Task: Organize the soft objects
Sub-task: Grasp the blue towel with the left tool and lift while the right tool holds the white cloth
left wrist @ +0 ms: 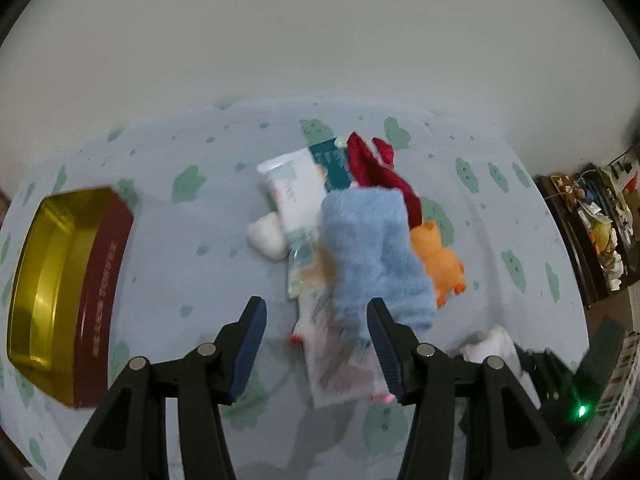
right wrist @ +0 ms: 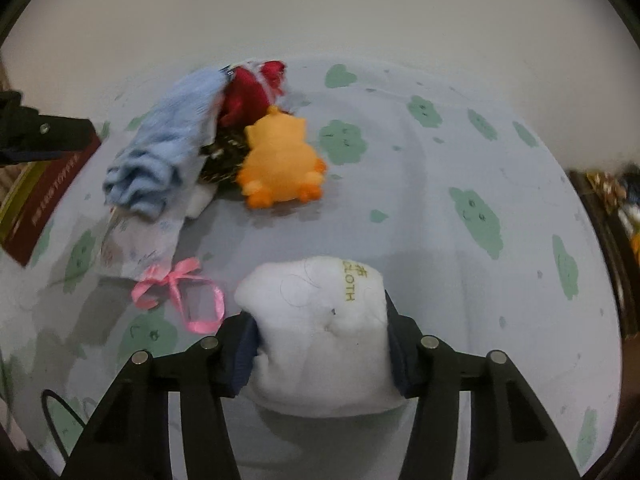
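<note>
My right gripper clamps the white cloth just above the sheet, likely bound for the tin at left. My left gripper hangs open over the pile, beside the blue sock, ready for the next pick.

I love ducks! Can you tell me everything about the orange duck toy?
The orange duck toy looks soft and squishy, all orange with darker orange feet. From the right wrist camera it shows its back, head pointing away, feet toward the camera. It sits on the pale blue sheet with green blobs, at the right edge of the pile, beside the fluffy blue cloth and against the red cloth. Neither gripper touches it. Its face is hidden.
</note>
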A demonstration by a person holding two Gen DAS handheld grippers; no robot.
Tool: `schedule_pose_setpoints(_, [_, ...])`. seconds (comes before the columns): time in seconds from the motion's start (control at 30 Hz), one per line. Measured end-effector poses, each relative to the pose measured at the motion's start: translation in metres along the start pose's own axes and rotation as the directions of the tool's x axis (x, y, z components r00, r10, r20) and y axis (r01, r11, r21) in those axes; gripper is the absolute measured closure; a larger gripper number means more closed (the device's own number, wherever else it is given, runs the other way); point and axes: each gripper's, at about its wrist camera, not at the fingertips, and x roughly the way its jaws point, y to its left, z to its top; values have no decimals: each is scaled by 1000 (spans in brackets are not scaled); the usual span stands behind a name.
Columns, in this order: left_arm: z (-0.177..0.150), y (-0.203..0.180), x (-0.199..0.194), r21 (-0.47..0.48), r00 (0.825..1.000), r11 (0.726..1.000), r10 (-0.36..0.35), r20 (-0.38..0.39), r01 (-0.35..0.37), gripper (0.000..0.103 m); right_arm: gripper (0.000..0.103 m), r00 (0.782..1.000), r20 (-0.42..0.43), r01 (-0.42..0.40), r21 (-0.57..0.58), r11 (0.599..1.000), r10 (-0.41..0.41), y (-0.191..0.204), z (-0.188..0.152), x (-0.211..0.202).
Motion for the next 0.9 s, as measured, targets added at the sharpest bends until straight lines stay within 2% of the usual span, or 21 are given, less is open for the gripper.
schedule_pose_setpoints(0.2, [27, -14, 20, -41, 996, 997, -66, -60, 64, 49, 52, 999, -17, -42, 29, 999, 43, -5, -1, 8])
schedule_pose_setpoints(0.4, [46, -18, 44, -122, 992, 991, -65, -107, 52, 48, 51, 998, -13, -60, 41, 997, 60, -7, -4, 9])
schedule_pose_setpoints(0.53, [46, -12, 54, -168, 989, 984, -84, -124, 63, 48, 50, 999, -11, -41, 14, 999, 41, -2, -5, 9])
schedule_pose_setpoints(0.7, [41, -20, 68, -127, 986, 988, -109, -125, 93, 47, 50, 999, -12, -46, 21, 999, 47, -3, -5, 9])
schedule_pose_setpoints(0.9, [33, -27, 83, -121, 981, 988, -112, -161, 93, 47, 48, 999, -13, -50, 25, 998, 51, -2, -5, 9])
